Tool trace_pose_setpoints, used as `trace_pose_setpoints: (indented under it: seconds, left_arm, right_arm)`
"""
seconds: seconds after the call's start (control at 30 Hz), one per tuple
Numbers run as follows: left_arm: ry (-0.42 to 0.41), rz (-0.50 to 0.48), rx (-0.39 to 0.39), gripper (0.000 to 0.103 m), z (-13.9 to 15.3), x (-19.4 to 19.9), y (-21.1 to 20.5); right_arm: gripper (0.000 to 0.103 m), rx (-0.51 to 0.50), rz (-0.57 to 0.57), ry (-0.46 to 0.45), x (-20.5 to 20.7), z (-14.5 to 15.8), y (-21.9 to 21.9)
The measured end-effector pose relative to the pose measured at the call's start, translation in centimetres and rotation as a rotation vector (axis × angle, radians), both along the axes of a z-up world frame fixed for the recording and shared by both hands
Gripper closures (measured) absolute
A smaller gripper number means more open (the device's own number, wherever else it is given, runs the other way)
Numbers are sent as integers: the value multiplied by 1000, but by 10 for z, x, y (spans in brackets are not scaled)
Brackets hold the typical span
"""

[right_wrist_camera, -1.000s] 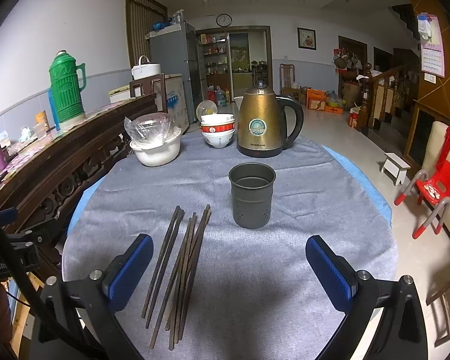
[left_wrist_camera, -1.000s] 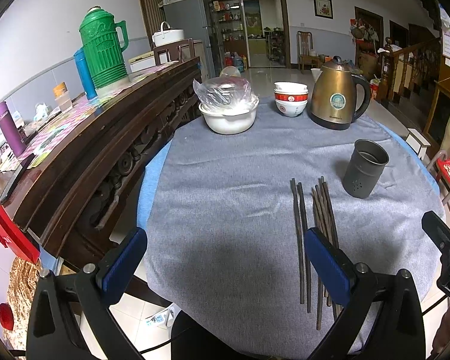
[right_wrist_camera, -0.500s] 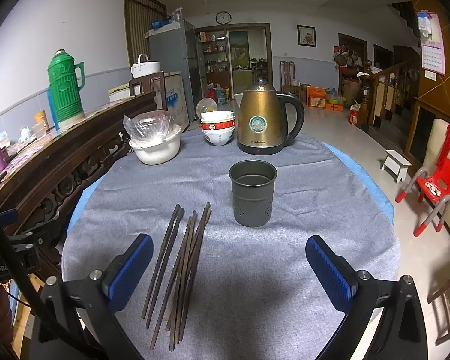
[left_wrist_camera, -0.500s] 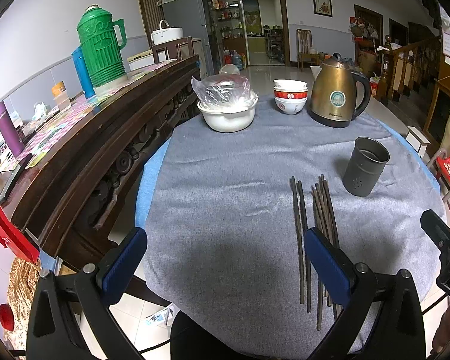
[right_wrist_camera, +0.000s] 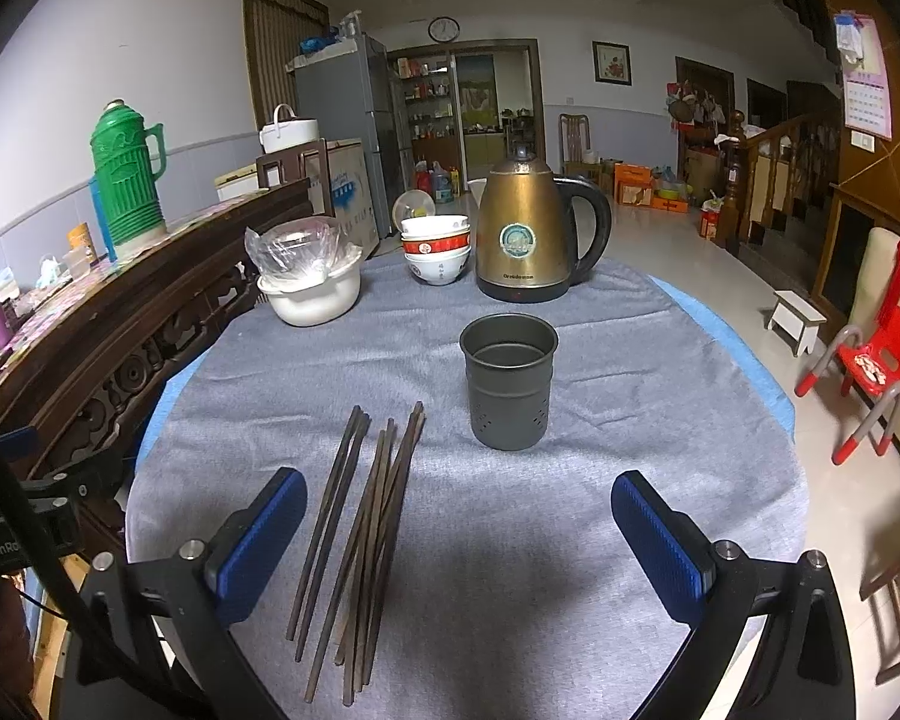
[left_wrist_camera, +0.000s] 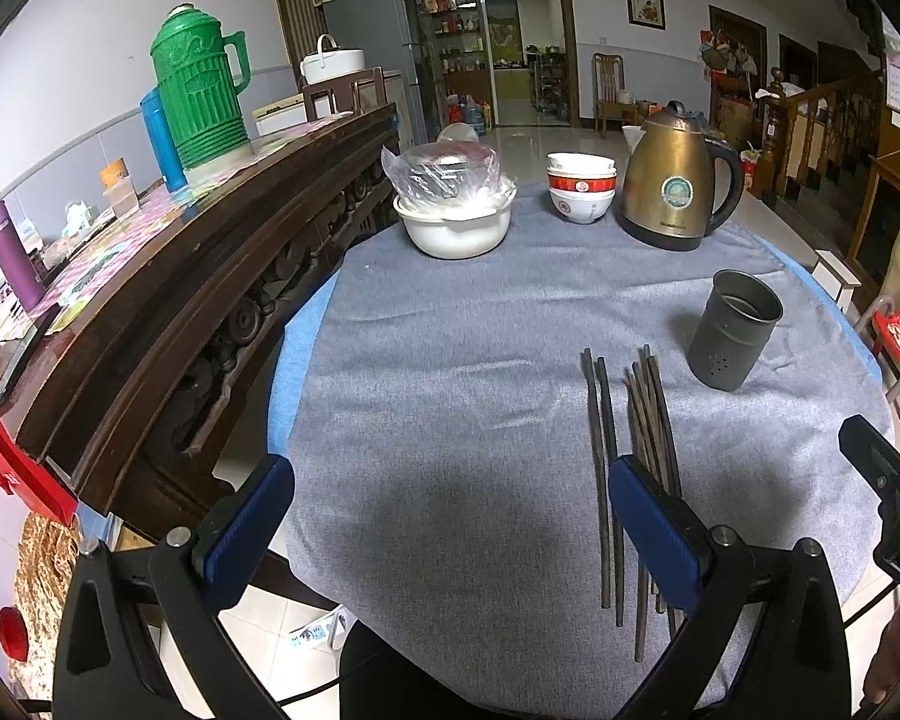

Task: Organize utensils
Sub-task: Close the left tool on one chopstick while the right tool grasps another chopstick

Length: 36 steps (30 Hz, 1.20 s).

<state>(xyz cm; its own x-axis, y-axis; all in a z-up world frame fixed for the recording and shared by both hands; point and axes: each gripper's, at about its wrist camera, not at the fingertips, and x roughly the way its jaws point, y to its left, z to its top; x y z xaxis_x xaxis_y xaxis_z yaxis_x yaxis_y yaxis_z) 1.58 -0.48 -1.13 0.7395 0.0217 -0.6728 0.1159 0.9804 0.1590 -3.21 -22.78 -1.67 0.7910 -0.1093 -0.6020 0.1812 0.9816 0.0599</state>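
With both my left gripper point(left_wrist_camera: 450, 516) and right gripper point(right_wrist_camera: 459, 531) spread wide and empty, I'd close squarely on one chopstick from the chopsticks point(right_wrist_camera: 366, 528) ahead-left of the right tool, beside the holder point(right_wrist_camera: 508, 387), on grey cloth point(right_wrist_camera: 600, 360) in a cluttered living room.

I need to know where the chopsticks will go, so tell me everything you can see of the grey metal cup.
The cup is a dark grey, matte metal cylinder with a thin rim, slightly narrower toward the base, and small round holes near the bottom. It stands upright and looks empty. It rests on the grey tablecloth, in front of the kettle and just right of the chopsticks' far tips, touching neither.
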Motion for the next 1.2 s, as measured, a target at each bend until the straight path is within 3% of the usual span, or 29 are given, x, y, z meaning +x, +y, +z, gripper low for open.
trace_pose_setpoints:
  seconds: [0.23,0.3,0.47,0.6,0.77,0.87,0.97,1.07,1.2]
  left_arm:
    - [14,-3,46,0,-7,10,1]
    - [57,-17,24,0,-13,21,4]
    - [201,-21,-69,0,-48,56,15]
    - [324,-33,-97,11,-75,78,18]
    - [448,-102,-185,18,-99,100,9]
    - [504,-145,-228,36,-108,111,-1]
    - [542,-170,-247,44,-117,125,-13]
    - [577,-216,-268,45,-126,137,-31]
    - [603,-208,-238,47,-141,153,-44]
  right_arm:
    - [0,35,2,32,9,-7,-4]
    - [2,67,9,54,18,-13,-8]
    - [33,241,52,168,54,-45,-24]
    - [57,356,98,270,94,-82,-25]
    - [64,404,95,350,132,-118,-18]
    - [74,377,72,390,145,-131,-11]
    - [83,371,52,425,153,-143,-10]
    - [94,347,43,437,155,-148,-15]
    - [95,332,32,439,152,-146,-23]
